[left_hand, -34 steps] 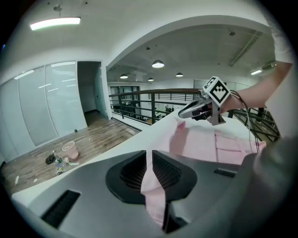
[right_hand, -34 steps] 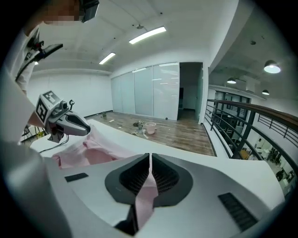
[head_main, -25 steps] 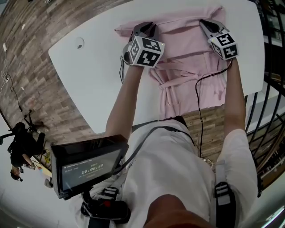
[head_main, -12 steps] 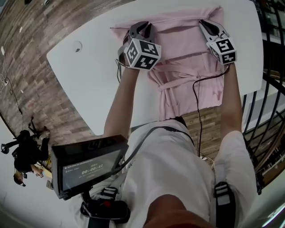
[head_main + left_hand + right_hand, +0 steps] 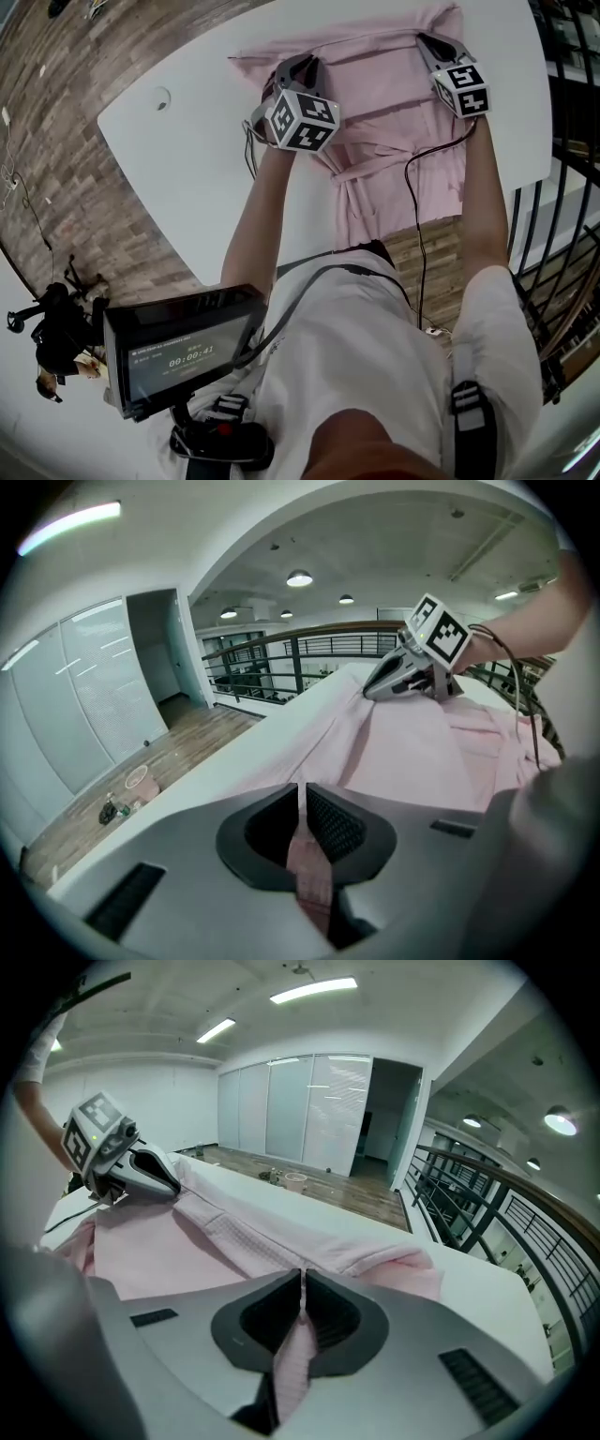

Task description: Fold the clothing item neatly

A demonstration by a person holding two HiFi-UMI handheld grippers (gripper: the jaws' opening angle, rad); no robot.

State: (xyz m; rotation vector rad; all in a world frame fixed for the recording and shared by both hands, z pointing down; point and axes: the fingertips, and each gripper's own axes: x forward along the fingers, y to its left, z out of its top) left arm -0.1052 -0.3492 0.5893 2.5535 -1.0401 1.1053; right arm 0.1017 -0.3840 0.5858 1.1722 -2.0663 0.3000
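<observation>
A pink robe (image 5: 384,89) lies spread on the white table (image 5: 197,159), its belt and lower part hanging over the near edge. My left gripper (image 5: 298,67) is shut on the robe's fabric near its far left edge; pink cloth (image 5: 305,864) runs between the pads. At the far right corner my right gripper (image 5: 429,42) is shut on the robe too, with a strip of cloth (image 5: 292,1354) pinched in its jaws. Each gripper view shows the other gripper across the cloth: the right one (image 5: 405,672), the left one (image 5: 141,1171).
The table has a small round grommet (image 5: 163,96) at its left. A black metal railing (image 5: 562,244) runs along the right, past the table's edge. Wood-look floor surrounds the table. A tablet-like screen (image 5: 183,352) hangs at the person's chest.
Both grippers have moved a little farther across the table with the robe's top edge in them, dragging the pink cloth away from the person.
</observation>
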